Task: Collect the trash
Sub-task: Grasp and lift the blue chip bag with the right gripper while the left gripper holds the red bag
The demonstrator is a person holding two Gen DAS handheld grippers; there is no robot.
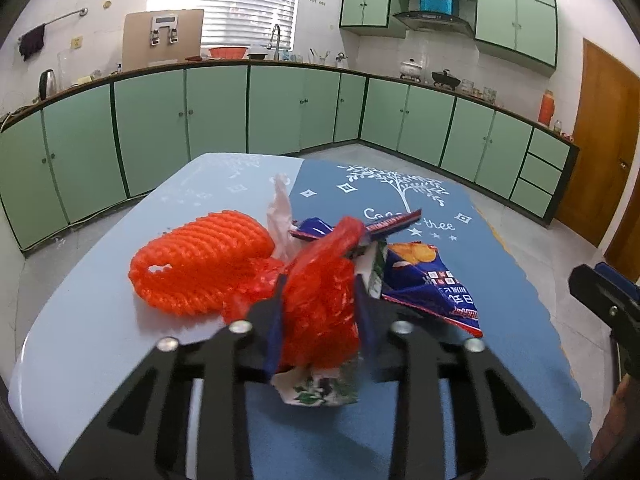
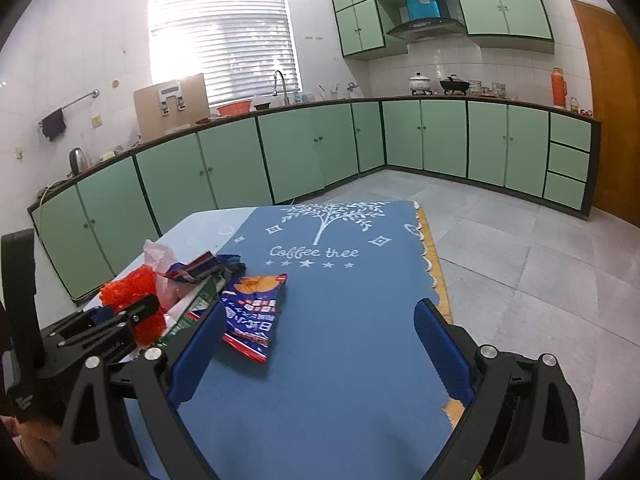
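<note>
Left gripper point(image 1: 320, 320) clamps red plastic bag point(image 1: 320, 304) | right gripper point(image 2: 320, 344) wide, empty

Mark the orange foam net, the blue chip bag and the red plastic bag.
orange foam net point(image 1: 200, 258), left wrist view, middle of its ribbed top.
blue chip bag point(image 2: 252, 312), right wrist view, printed front.
red plastic bag point(image 1: 320, 304), left wrist view, crumpled middle.

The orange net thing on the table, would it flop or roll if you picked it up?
The orange foam net is probably very light and squashy: it is an open mesh with holes. It would likely bend rather than stay stiff. Rolling seems unlikely, since it lies flattened on the table.
</note>
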